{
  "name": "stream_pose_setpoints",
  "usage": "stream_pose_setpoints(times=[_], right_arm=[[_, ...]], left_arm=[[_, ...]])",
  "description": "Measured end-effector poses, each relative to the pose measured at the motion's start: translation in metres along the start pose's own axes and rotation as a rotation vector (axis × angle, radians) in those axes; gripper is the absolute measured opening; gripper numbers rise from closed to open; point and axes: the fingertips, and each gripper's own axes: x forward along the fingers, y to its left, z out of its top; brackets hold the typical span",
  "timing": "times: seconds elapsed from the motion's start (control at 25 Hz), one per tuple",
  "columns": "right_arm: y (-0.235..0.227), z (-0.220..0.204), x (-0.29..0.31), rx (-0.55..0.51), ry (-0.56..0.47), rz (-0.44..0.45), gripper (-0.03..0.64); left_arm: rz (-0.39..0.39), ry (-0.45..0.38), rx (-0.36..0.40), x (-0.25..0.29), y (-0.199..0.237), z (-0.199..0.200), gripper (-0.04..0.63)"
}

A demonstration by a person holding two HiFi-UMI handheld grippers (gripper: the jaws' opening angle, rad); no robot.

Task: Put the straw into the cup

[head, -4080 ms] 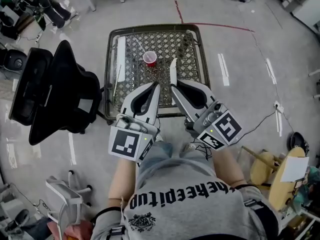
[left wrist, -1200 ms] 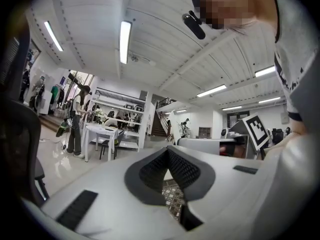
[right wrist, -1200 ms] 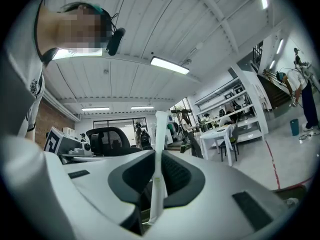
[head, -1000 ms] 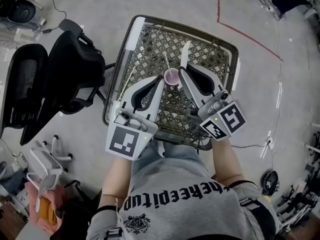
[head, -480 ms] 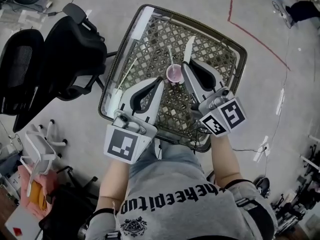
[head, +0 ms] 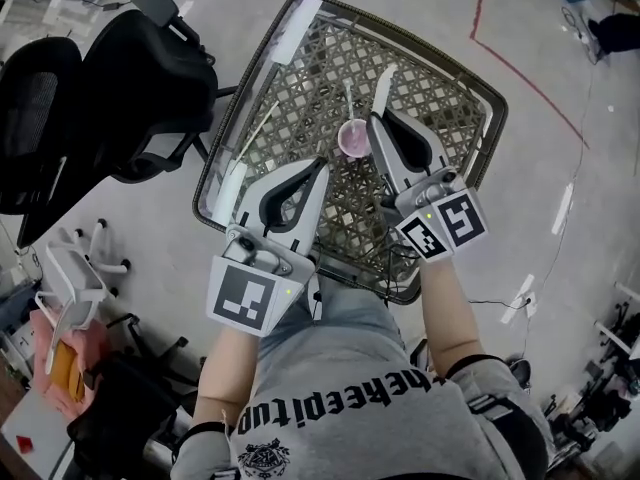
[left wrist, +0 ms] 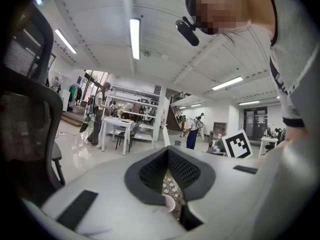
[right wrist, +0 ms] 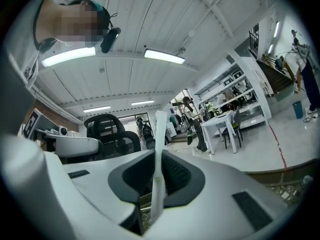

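Observation:
A small pink cup stands upright on the metal lattice table; it also shows low between the left jaws. My right gripper is shut on a white straw, which sticks out past its tips just right of the cup. In the right gripper view the straw rises upright from the closed jaws. My left gripper is shut with nothing in it, its tips just short of the cup on the left.
A thin white stick shows just beyond the cup; I cannot tell whether it is inside. Another thin straw and white strips lie along the table's left side. A black office chair stands left of the table.
Both grippers have come forward from the table's near edge to the cup, which now sits between their tips. Over the last second they hold their place beside it.

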Motion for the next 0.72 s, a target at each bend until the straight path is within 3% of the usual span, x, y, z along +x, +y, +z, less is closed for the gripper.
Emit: stream_pose_setpoints(times=[0.72], right_arm=[[-0.026,-0.056,0.014,-0.015,0.062,-0.018,0.06]], left_arm=[[0.03,0.032,-0.027,0.007,0.006,-0.031,0.025]])
